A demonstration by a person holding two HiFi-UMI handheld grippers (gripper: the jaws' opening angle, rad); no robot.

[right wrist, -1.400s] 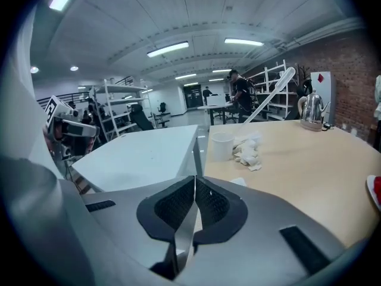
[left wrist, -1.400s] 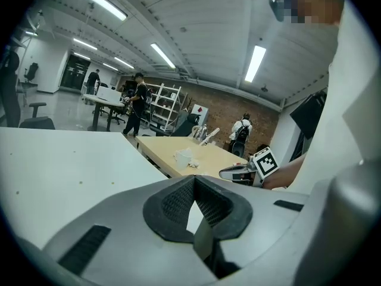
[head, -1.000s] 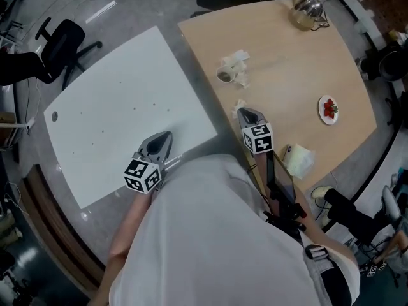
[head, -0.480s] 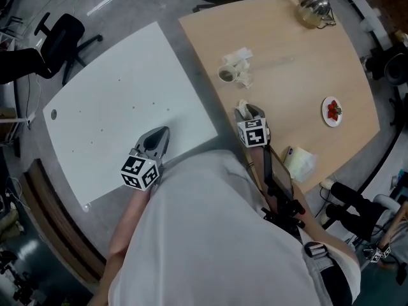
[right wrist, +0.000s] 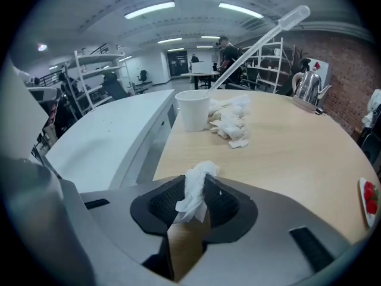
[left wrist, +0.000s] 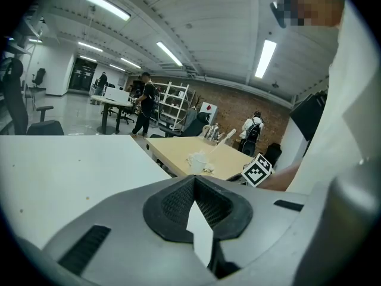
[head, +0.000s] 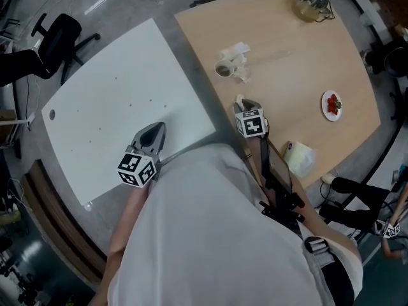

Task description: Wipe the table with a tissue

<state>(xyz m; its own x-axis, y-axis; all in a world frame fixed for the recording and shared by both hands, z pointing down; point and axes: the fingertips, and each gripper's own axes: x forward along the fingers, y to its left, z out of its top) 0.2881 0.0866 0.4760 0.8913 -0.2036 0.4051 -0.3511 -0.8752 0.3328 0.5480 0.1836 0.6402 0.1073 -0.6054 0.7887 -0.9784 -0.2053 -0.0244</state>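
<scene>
My right gripper [head: 241, 103] is shut on a small white tissue [right wrist: 196, 190], whose crumpled top pokes out above the jaws. It hovers over the near left part of the wooden table [head: 299, 56], close to the edge. A white cup [right wrist: 193, 110] holding a long dropper stands ahead of it, with crumpled tissues [right wrist: 233, 121] beside the cup. My left gripper [head: 152, 134] is over the near edge of the white table [head: 108, 94], shut with nothing between its jaws [left wrist: 193, 180].
A glass kettle [head: 311, 4] stands at the wooden table's far end. A small plate of strawberries [head: 331, 104] is at the right, a tissue pack [head: 298, 159] at the near edge. A black office chair [head: 60, 37] stands beyond the white table.
My right gripper has moved a little forward over the wooden table toward the cup, still holding the tissue. The left gripper has hardly moved.
</scene>
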